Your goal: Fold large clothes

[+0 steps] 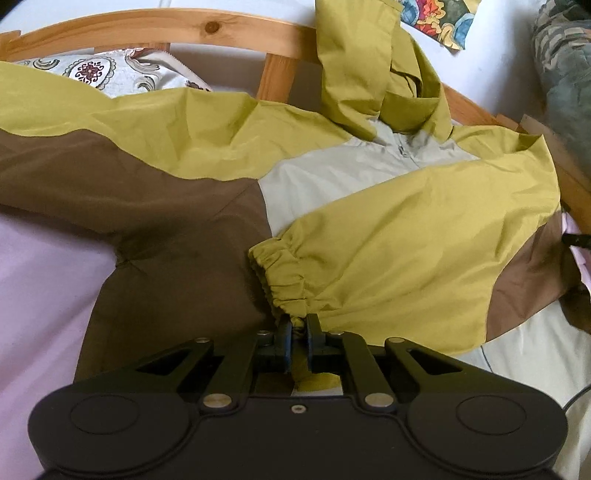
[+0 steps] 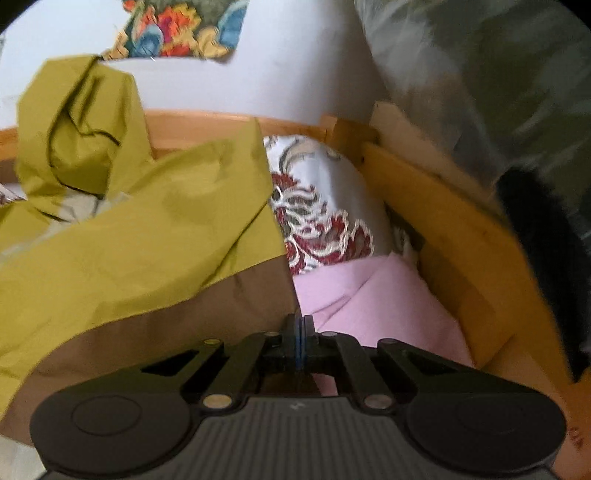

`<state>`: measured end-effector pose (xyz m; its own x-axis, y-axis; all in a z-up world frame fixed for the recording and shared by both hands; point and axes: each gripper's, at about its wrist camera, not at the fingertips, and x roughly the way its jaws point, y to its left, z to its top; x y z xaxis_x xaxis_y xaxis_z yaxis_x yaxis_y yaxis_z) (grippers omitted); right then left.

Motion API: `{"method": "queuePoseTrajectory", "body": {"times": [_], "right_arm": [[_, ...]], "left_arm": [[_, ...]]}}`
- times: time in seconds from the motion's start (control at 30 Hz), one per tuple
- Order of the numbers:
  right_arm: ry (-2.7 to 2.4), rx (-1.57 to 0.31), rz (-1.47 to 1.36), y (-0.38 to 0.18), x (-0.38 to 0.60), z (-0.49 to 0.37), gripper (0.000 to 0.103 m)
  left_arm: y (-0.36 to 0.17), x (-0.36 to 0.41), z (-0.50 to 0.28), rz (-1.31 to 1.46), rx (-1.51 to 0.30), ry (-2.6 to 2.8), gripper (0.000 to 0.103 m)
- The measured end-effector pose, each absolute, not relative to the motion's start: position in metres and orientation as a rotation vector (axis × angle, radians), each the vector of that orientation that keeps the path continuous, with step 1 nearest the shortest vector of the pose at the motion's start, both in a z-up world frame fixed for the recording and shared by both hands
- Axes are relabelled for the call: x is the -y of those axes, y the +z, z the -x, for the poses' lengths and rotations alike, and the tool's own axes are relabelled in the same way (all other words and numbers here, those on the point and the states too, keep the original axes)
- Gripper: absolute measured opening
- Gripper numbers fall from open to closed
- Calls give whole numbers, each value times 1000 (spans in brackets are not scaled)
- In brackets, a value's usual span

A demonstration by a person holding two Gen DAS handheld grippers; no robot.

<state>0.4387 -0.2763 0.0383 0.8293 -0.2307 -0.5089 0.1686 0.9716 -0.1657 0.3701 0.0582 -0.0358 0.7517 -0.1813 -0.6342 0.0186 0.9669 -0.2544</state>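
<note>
Left tool (image 1: pixel 298 325): jaws nearly together, pinching a small bunch of olive fabric at the lower edge of the elastic cuff (image 1: pixel 280 275). The cuff belongs to a sleeve (image 1: pixel 399 236) that lies folded across the front of the jacket (image 1: pixel 207 147).

Right tool (image 2: pixel 300 325): pads pressed flat together, blue faces touching, no cloth visible between them. It sits at the jacket's brown edge (image 2: pixel 207 310), right where that edge meets the pink sheet (image 2: pixel 373 295); whether the tips touch the fabric cannot be told.

Jacket: spread on the bed, olive across the shoulders and sleeves, brown on the lower body, pale grey panel (image 1: pixel 332 173) at the chest with a zip pull just below the collar. The hood (image 1: pixel 354 74) stands up against the wooden bed frame (image 1: pixel 162 26). The other sleeve runs out toward the left edge of the left wrist view.

Surroundings: patterned pillow (image 2: pixel 321 206) between the jacket and the frame's corner in the right wrist view. A colourful print (image 2: pixel 181 29) hangs on the white wall behind. Camouflage cloth (image 2: pixel 480 74) fills the upper right, blurred.
</note>
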Motion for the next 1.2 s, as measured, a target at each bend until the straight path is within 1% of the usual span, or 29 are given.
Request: {"method": "queuePoseTrajectory", "body": {"times": [0.03,0.07,0.13,0.17,0.2,0.23,0.27,0.3,0.33,0.4,0.43,0.5,0.57,0.7,0.77,0.87,0.9,0.93,0.97,1.03,1.07,1.1,1.13,1.2], "right_arm": [[-226,-554,113,34,276,-442,1],[-236,-550,110,32,275,-443,1],[-239,-533,141,30,269,-440,2],[-239,-524,151,31,267,-436,4],[-233,-513,152,32,265,-431,7],[-233,-500,158,34,263,-427,12],[-233,-484,162,36,261,-423,26],[-223,-465,163,39,258,-417,42],[-217,-440,159,41,255,-411,48],[-192,-402,142,47,247,-399,63],[-167,-388,134,49,242,-392,67],[-112,-366,123,52,229,-379,81],[-48,-348,118,56,214,-366,89],[75,-316,112,59,182,-341,97],[129,-310,98,60,171,-331,98],[182,-328,64,58,157,-317,99],[195,-339,49,57,153,-312,99],[208,-353,36,55,151,-308,99],[217,-365,29,53,148,-305,99],[224,-377,28,48,144,-299,99],[226,-379,34,46,143,-294,99],[226,-380,42,44,141,-292,99],[227,-380,47,42,139,-289,99],[228,-382,43,39,138,-285,99]], "left_arm": [[-34,-60,-370,237,-719,-98,25],[-33,-63,-369,241,-722,-90,29],[-26,-75,-360,275,-713,-89,45],[-21,-81,-355,283,-706,-80,49],[-16,-89,-348,285,-693,-71,60],[-9,-98,-340,280,-676,-60,69],[-2,-107,-332,270,-655,-45,73],[5,-117,-325,257,-627,-27,81],[13,-127,-319,244,-601,-6,88],[28,-151,-312,219,-567,60,95],[37,-165,-309,205,-550,112,98],[51,-191,-308,174,-515,223,101],[63,-220,-311,158,-486,351,102],[80,-281,-323,178,-434,534,102],[85,-309,-329,217,-443,604,102],[85,-343,-334,316,-445,654,97],[85,-351,-333,346,-435,657,92],[86,-355,-333,363,-427,656,84],[85,-358,-333,372,-419,664,79],[87,-354,-332,356,-399,708,46],[89,-352,-333,339,-390,720,38],[91,-349,-332,318,-378,728,16],[93,-348,-330,298,-365,728,7],[101,-339,-327,260,-319,713,2]]}}
